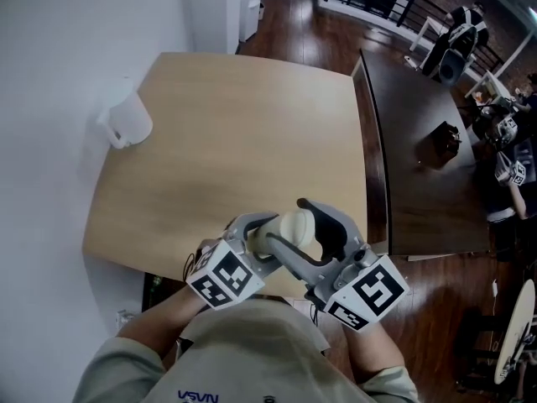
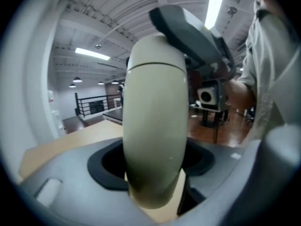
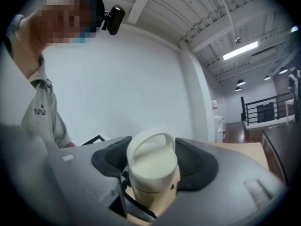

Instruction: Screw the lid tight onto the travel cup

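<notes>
The cup (image 1: 294,227) is off the table (image 1: 252,116), held in the air above its near edge, close to the person's chest; nothing carries it but the two grippers. The left gripper (image 2: 151,173) is closed on the cup's body, its pads (image 2: 106,166) against either side and its jaws wide because the body is broad; it takes the cup crosswise, below the seam (image 2: 155,66), which leaves the top end free and, I judge, makes this hand the anchor against turning. The right gripper (image 3: 153,163) comes at the top end, looking almost straight onto the lid (image 3: 149,171); its dark pads (image 3: 197,166) sit against the lid's two sides, with the loop (image 3: 148,138) arching across the top between them; a hold along the cup's axis lets a roll of the wrist turn the lid, which seems the reason for it. The seam shows where lid meets cup, so the lid is on; whether it is tight cannot be told. The step in hand looks like the tightening twist, one hand bracing and the other turning; the risk is the smooth body slipping round in the left pads. A white container (image 1: 126,124) stands at the table's left edge, well apart from the work; a dark table (image 1: 419,175) adjoins the right edge.
</notes>
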Motion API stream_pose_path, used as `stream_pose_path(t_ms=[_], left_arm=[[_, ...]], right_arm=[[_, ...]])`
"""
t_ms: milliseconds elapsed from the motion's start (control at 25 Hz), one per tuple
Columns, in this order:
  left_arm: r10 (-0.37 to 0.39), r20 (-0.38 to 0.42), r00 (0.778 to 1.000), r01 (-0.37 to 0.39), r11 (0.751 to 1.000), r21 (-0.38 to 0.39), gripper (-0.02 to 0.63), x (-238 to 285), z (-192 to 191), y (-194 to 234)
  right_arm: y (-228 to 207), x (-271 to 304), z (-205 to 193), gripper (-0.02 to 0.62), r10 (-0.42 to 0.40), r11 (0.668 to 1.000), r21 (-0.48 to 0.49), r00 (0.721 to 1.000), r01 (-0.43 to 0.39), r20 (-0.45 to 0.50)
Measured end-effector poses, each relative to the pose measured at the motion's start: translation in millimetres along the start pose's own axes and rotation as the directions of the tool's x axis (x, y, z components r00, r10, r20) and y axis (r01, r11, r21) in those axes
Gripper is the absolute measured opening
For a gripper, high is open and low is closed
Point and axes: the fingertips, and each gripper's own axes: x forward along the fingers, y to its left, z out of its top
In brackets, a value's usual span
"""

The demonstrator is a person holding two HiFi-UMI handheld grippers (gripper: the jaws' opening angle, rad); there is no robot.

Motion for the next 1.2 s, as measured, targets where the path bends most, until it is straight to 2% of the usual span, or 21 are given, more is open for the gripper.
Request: stream_pose_path(t_ms=[120, 240, 400, 600, 720, 840, 960, 1000, 1080, 1200], left_arm=[[0.197, 0.004, 0.980, -0.196, 0.980, -0.036, 0.314, 4, -4, 15], [0.302, -0.005, 0.953, -0.302, 0.950, -0.078, 0.314, 8, -10, 21], [0.346, -0.011, 0.938, -0.345, 0.931, -0.116, 0.313, 11, -17, 21], [0.329, -0.015, 0.944, -0.328, 0.934, -0.145, 0.313, 11, -22, 22], [0.250, 0.015, 0.968, -0.243, 0.952, -0.188, 0.314, 14, -19, 16], [0.096, 0.069, 0.993, -0.080, 0.974, -0.211, 0.314, 14, -9, 7], [-0.082, 0.131, 0.988, 0.107, 0.973, -0.203, 0.314, 8, -2, -2], [-0.152, 0.150, 0.977, 0.180, 0.965, -0.190, 0.314, 3, 0, -6], [-0.303, 0.182, 0.935, 0.333, 0.929, -0.163, 0.314, -8, 6, -15], [-0.491, 0.194, 0.849, 0.517, 0.849, -0.112, 0.314, -27, 12, -29]], right_arm=[[-11, 4, -4, 0.290, -0.129, 0.990, 0.055, 0.991, 0.128, 0.030], [-19, 5, -10, 0.290, -0.242, 0.967, 0.090, 0.970, 0.238, 0.039], [-22, 7, -17, 0.290, -0.332, 0.940, 0.099, 0.942, 0.326, 0.048], [-22, 11, -20, 0.290, -0.366, 0.927, 0.107, 0.929, 0.359, 0.054], [-21, 12, -19, 0.290, -0.339, 0.938, 0.101, 0.939, 0.332, 0.054], [-16, 8, -11, 0.291, -0.266, 0.961, 0.090, 0.961, 0.260, 0.070], [-11, -3, 3, 0.295, -0.144, 0.987, 0.090, 0.985, 0.136, 0.092], [-8, -7, 7, 0.295, -0.082, 0.993, 0.090, 0.992, 0.074, 0.093], [1, -13, 14, 0.295, 0.066, 0.994, 0.083, 0.995, -0.072, 0.080], [16, -20, 17, 0.295, 0.288, 0.955, 0.070, 0.957, -0.289, 0.023]])
